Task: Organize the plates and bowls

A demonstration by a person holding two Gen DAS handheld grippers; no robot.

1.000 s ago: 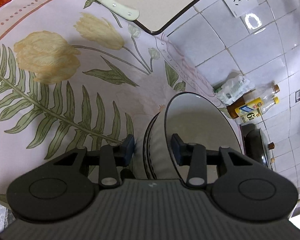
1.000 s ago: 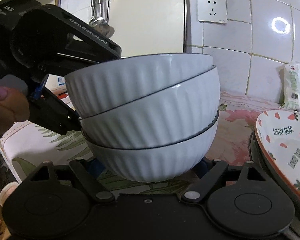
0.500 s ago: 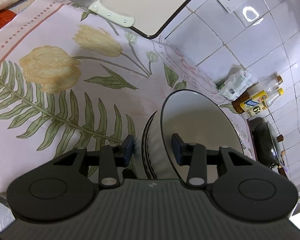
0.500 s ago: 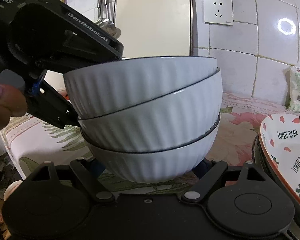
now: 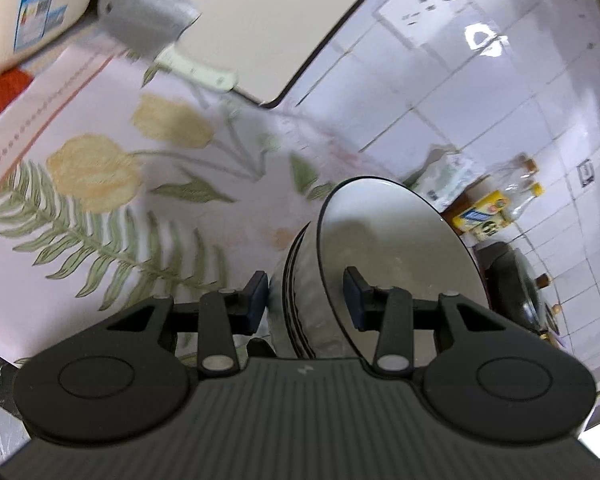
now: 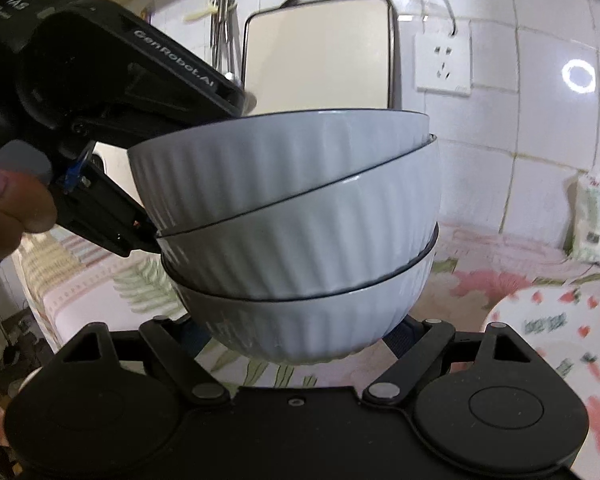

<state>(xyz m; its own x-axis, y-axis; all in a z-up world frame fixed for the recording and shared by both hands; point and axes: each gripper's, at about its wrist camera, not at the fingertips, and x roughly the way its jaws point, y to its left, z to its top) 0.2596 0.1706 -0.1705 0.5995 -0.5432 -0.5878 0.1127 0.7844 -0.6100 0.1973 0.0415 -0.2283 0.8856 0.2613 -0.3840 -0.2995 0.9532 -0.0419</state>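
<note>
Three ribbed white bowls with dark rims are nested in a stack point(image 6: 300, 232), held above the floral cloth. My right gripper point(image 6: 296, 336) is shut on the bottom bowl of the stack, its fingertips mostly hidden behind it. My left gripper point(image 5: 306, 300) is shut on the stack's edge point(image 5: 300, 300): one pad outside the wall, the other inside the top bowl point(image 5: 396, 248). In the right wrist view the left gripper's body point(image 6: 100, 120) comes in from the left onto the rims. The top bowl sits tilted.
A strawberry-patterned plate point(image 6: 552, 340) sits at the right. A cutting board point(image 6: 320, 48) and wall socket point(image 6: 444, 60) are behind, a cleaver point(image 5: 156, 36) lies near the board. Bottles point(image 5: 496, 208), a bag point(image 6: 596, 216) and a dark pan point(image 5: 512, 280) stand along the tiled wall.
The bowl stack has risen and shifted with both grippers holding it; more of the cutting board, cleaver and wall now shows. Grips are unchanged.
</note>
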